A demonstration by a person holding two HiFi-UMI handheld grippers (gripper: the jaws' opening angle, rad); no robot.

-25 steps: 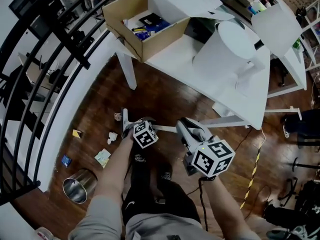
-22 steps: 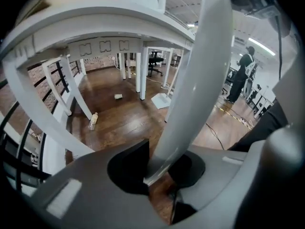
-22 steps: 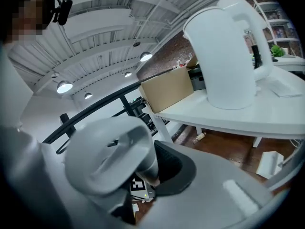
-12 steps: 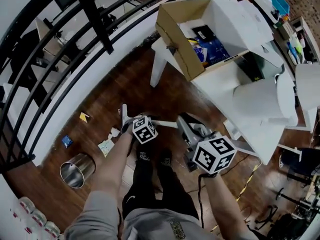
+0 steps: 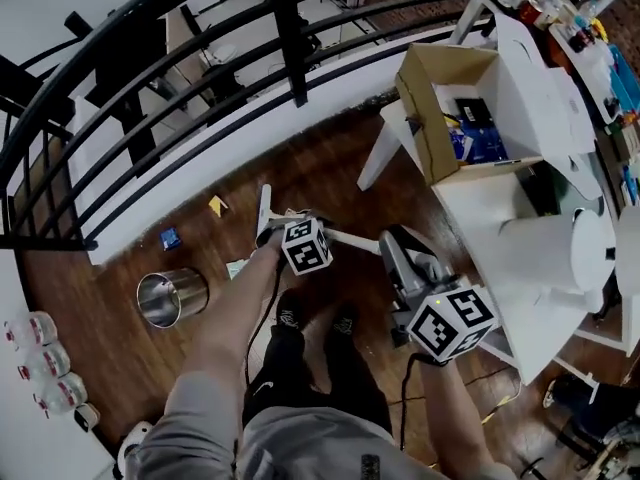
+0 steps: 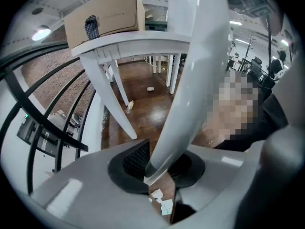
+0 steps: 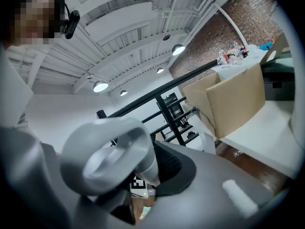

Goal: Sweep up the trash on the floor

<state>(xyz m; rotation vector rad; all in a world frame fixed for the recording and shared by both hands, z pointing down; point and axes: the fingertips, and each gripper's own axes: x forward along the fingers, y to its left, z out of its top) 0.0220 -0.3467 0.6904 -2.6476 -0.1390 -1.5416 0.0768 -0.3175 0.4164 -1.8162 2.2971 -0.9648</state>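
Seen from above, a shiny metal bin (image 5: 172, 297) stands on the dark wood floor (image 5: 330, 173), and places here are given from it. Up and just right of the bin lie the trash pieces: a blue scrap (image 5: 170, 237), a yellow scrap (image 5: 217, 205) and a pale paper piece (image 5: 237, 266), all near the foot of a black railing (image 5: 283, 28). Right of the bin, the left claw (image 5: 272, 230) is clamped narrow on a long white handle (image 5: 352, 241). The handle's long axis runs from this claw rightward, away from the bin, to the right claw (image 5: 390, 243), which grips its far end. Farther right stands a white table (image 5: 520, 268) carrying an open cardboard box (image 5: 440, 118). The left claw's own view shows what the head view does not: the handle rising steeply from between the dark pads, and white scraps (image 6: 161, 203) on the floor just below them. The right claw's view alone shows that the handle ends in a grey loop (image 7: 107, 154), pinched between its jaws and tilted up toward the ceiling lamps (image 7: 100, 86).
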